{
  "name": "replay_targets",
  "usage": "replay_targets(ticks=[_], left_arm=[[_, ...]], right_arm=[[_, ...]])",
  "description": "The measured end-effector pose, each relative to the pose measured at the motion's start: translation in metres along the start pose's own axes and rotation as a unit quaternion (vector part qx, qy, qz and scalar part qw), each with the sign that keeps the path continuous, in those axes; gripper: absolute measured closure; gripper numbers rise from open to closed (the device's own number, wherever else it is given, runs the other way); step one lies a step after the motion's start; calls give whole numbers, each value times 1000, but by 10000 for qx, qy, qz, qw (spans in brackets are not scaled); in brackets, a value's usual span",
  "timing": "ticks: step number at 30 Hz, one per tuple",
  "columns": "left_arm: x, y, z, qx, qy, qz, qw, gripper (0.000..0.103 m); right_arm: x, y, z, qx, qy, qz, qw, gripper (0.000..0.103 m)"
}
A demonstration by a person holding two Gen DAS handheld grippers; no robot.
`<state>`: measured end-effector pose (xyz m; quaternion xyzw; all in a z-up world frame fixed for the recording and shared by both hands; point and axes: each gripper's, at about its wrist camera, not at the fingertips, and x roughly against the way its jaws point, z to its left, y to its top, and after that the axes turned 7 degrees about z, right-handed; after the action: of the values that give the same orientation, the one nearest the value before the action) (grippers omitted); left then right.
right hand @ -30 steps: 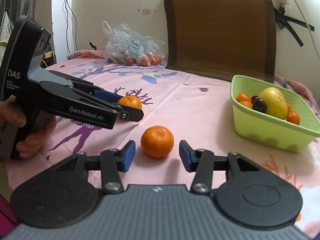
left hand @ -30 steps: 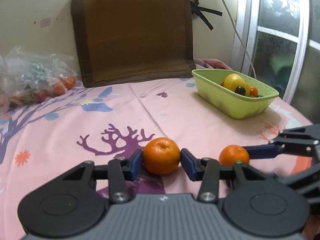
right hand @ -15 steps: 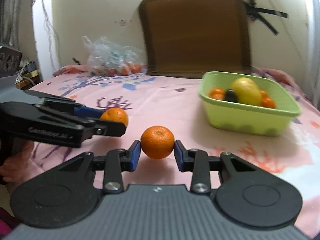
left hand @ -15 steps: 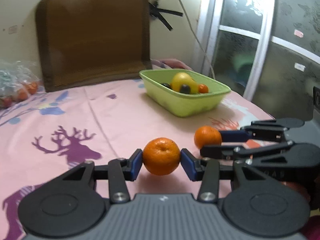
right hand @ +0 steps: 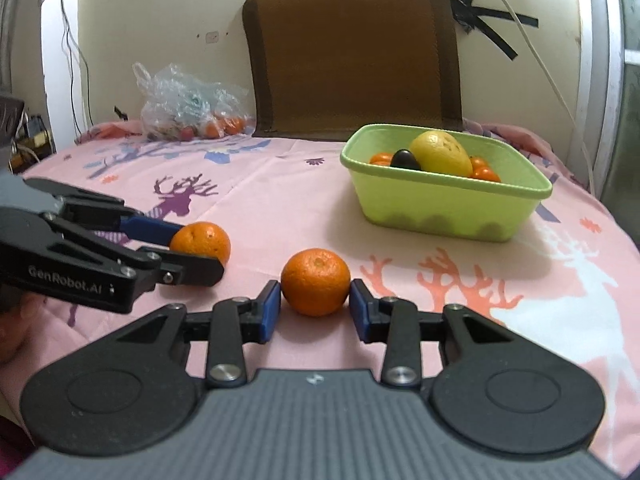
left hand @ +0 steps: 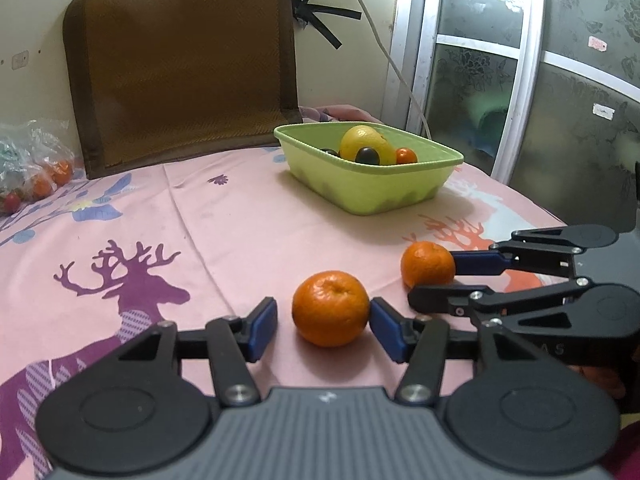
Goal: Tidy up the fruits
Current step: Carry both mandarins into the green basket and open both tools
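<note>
the left claw (left hand: 324,330) is partly open and its jaws have just been opening: the right pad touches the first orange mandarin (left hand: 330,308), and the left pad stands off it with a gap. that fruit sits on the cloth between the fingers. the right claw (right hand: 315,308) is narrow, with both blue pads against the sides of the second orange mandarin (right hand: 315,282); its jaws have just eased open a little. this fruit is low on the cloth too, and i cannot tell whether it is lifted.

the two claws lie side by side and close together, each one's fingers showing in the other's view.

under them spreads a pink tablecloth with purple and white deer prints (right hand: 280,184). only bare cloth lies between the claws and the light green rectangular plastic tub (right hand: 440,208), which stands further back on the right. behind it a brown woven mat (right hand: 352,52) leans upright against the wall, and a crumpled clear plastic bag of small fruit (right hand: 188,108) sits at the far left. a white cable (right hand: 532,52) hangs down the wall on the right.

the tub holds a large yellow fruit (right hand: 442,152), a dark round fruit (right hand: 405,159) just beside it, and several small orange fruits (right hand: 486,174).

both mandarins are round, bright orange and dimpled, each with its stem dimple facing up.
</note>
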<state>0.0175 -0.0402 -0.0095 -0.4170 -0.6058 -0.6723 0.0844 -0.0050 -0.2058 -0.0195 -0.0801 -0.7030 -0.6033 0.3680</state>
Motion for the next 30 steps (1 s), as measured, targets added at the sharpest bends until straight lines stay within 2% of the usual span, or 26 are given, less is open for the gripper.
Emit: replay_targets(ticks=[10,13,16,21,26,30], left_arm=[[1,-1,0,39,-26,-38,10000,51],[1,-1,0,-12,-110,-47,9999,61],[1,-1,-3,-80,-48,-55,9999,61],[0,2,-1,45,-147,-43,9999,61],[1,17,2,81,-285,-152,9994,61],[-2,48,7,38,-391,-332,9987,61]], right_arm=[[0,-1,2,77,-77,-45,9999,62],[1,-2,4,122,-116,-72,9998,63],[1,-2,5,141,-120,-91,9998,64],[4,-3,4,103,-115,-177,9997,64],[7,-2,-1,-111,-2,-261,9996,64],[14,6,-9,-260,20,-482,9985,64]])
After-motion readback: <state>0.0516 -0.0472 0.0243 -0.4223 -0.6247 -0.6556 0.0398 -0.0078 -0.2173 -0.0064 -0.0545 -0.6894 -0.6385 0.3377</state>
